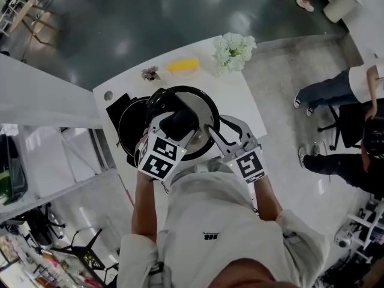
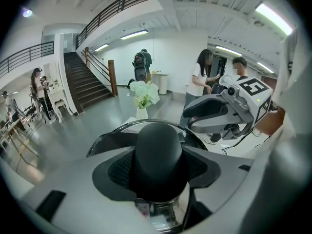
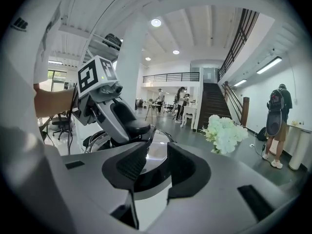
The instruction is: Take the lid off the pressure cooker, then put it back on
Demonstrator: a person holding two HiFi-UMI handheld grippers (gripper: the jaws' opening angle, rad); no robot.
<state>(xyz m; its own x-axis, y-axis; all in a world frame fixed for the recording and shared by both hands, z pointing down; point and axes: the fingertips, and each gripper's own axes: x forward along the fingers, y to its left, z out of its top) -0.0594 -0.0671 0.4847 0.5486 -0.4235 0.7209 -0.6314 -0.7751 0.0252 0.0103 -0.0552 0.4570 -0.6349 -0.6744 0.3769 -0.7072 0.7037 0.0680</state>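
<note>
Looking down from the head view, the left gripper (image 1: 177, 125) is clamped on the black knob (image 1: 180, 117) at the centre of the lid (image 1: 203, 104). The lid sits at the middle of the frame, offset to the right of the black pot (image 1: 128, 125), so that the pot's left side is uncovered. The right gripper (image 1: 217, 135) meets the lid's rim at the lower right. Both stand over a white table (image 1: 243, 95). White flowers (image 1: 234, 51) and a yellow object (image 1: 183, 65) lie toward the table's upper edge.

Left gripper view: both jaws press against the sides of the knob, which fills the gap between them at the frame's centre. The lid's curved rim shows just beyond the knob. The right gripper appears at the right of the frame, level with the rim.

Right gripper view: the jaws stand narrowly apart at the centre, closed on a dark section of the lid's rim that spans the gap from pad to pad. The left gripper shows at the upper left, on the knob. The flowers are at the right.
</note>
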